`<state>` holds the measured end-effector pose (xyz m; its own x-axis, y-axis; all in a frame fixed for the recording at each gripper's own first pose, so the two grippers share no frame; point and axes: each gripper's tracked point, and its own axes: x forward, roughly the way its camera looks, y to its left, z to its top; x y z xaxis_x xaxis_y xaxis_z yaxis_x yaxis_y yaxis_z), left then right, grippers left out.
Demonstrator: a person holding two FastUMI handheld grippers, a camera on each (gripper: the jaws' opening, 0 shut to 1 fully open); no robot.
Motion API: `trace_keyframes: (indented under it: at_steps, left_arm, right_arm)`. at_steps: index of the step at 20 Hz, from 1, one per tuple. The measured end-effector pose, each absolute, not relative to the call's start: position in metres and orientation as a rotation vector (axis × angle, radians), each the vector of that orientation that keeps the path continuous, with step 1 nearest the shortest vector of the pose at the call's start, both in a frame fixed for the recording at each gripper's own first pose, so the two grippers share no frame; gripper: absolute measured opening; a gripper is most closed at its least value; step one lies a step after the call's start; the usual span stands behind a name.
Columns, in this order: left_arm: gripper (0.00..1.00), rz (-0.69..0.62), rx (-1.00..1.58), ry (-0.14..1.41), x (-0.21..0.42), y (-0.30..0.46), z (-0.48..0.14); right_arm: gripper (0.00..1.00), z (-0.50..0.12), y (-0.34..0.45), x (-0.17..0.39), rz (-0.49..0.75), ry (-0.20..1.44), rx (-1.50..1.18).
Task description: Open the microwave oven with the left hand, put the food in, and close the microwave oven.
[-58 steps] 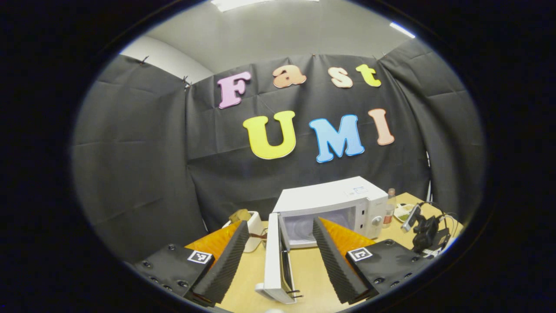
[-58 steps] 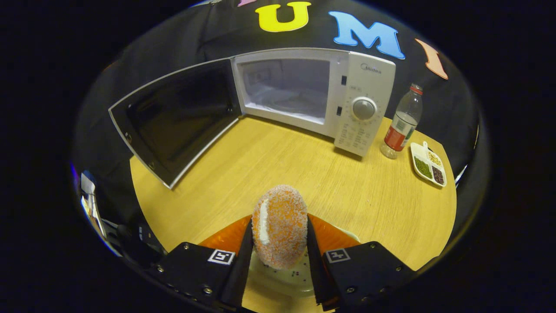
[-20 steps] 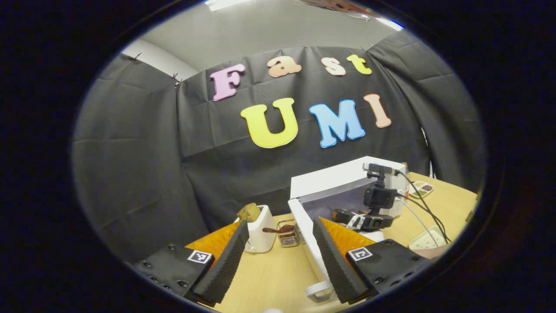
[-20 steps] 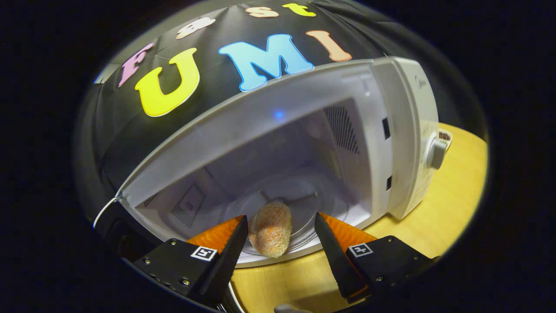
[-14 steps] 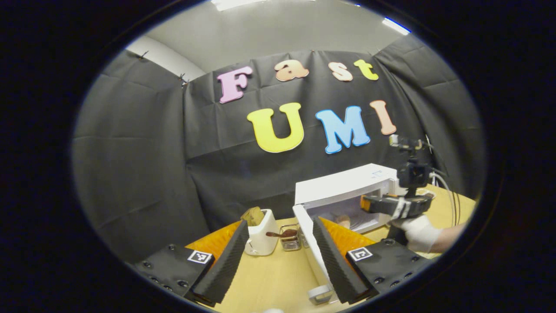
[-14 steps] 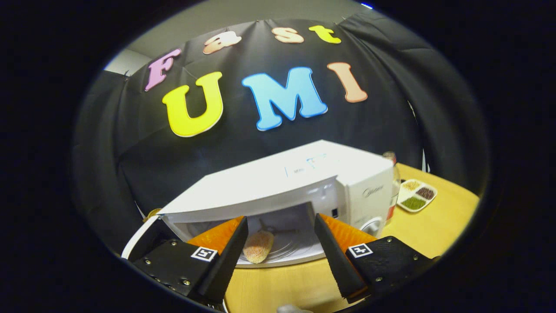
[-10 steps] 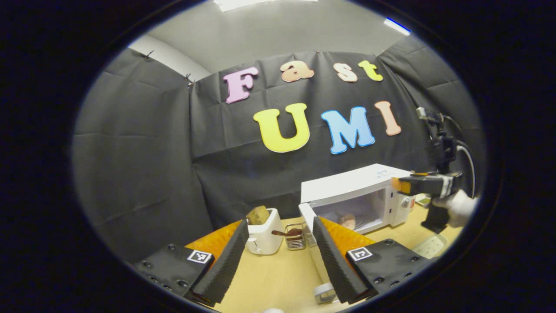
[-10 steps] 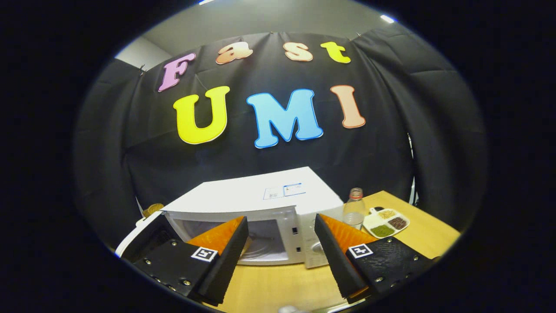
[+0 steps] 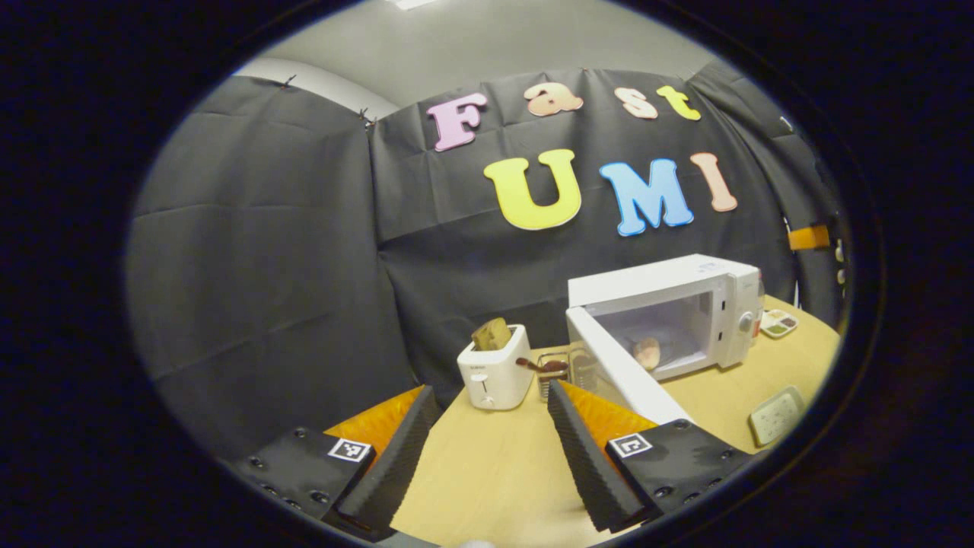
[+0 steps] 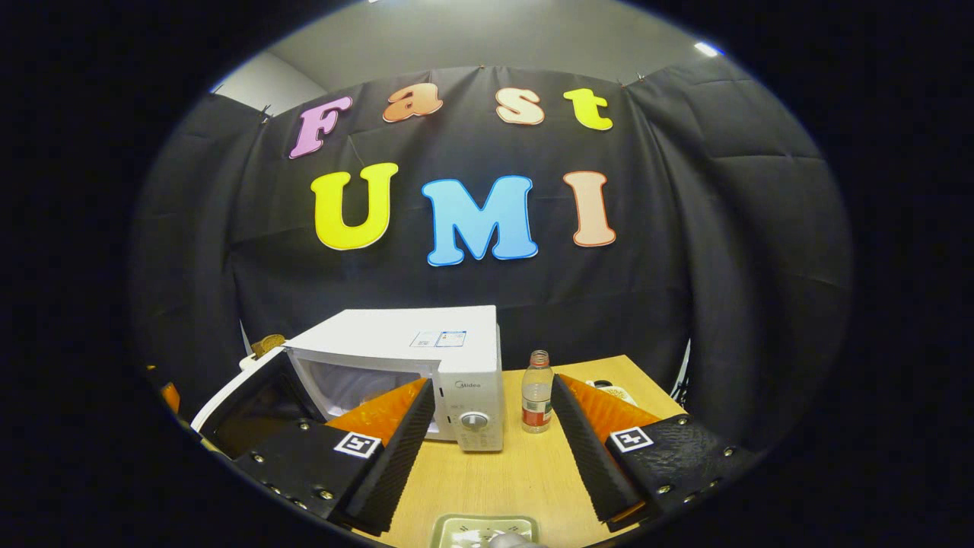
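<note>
Black cloth walled the booth behind a pale wooden table [image 9: 487, 464], where a white boxy microwave oven [image 9: 670, 308] stood with its door [image 9: 620, 377] swung wide. Inside sat the round, orange crumb-coated food [image 9: 647, 352]. Left of it stood a white toaster [image 9: 494, 373]. Both the left claw [image 9: 491, 457] and the right claw [image 10: 494, 449] hung spread apart, gripping nothing, well back from the oven. A clear plastic bottle with a red label [image 10: 537, 402] stood just beside the microwave.

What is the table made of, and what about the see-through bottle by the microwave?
The table looks like light wood or a wood-look laminate: faint grain lines, smooth matte top. The bottle seems to be clear plastic: see-through, thin walls, with a wrapped label.
</note>
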<state>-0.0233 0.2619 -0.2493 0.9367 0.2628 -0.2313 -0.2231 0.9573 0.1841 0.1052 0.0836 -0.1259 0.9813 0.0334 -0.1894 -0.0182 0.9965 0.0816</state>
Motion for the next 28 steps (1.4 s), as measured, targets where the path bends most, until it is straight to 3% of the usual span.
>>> trace_keyframes:
  at_steps: [4, 5, 6, 10, 15, 28]
  left_arm:
    - [1.00, 0.259, 0.151, 0.353, -0.042, 0.252, -0.301]
    - [0.95, 0.253, 0.159, 0.368, -0.045, 0.246, -0.310]
    - [1.00, 0.244, 0.167, 0.377, -0.046, 0.241, -0.317]
    - [0.94, 0.213, 0.173, 0.384, -0.043, 0.219, -0.322]
    - [0.94, 0.134, 0.167, 0.389, -0.044, 0.165, -0.323]
    - [0.96, -0.140, 0.163, 0.333, 0.045, -0.020, -0.326]
  right_arm:
    - [0.94, -0.109, 0.052, 0.096, 0.016, 0.196, 0.050]
    - [0.94, -0.107, 0.047, 0.094, 0.015, 0.196, 0.043]
    - [0.94, -0.104, 0.042, 0.093, 0.013, 0.196, 0.042]
    - [0.94, -0.098, 0.032, 0.079, 0.017, 0.200, 0.046]
    - [0.94, -0.094, 0.015, 0.075, 0.015, 0.225, 0.048]
    - [0.94, -0.087, -0.072, 0.052, -0.103, 0.228, 0.046]
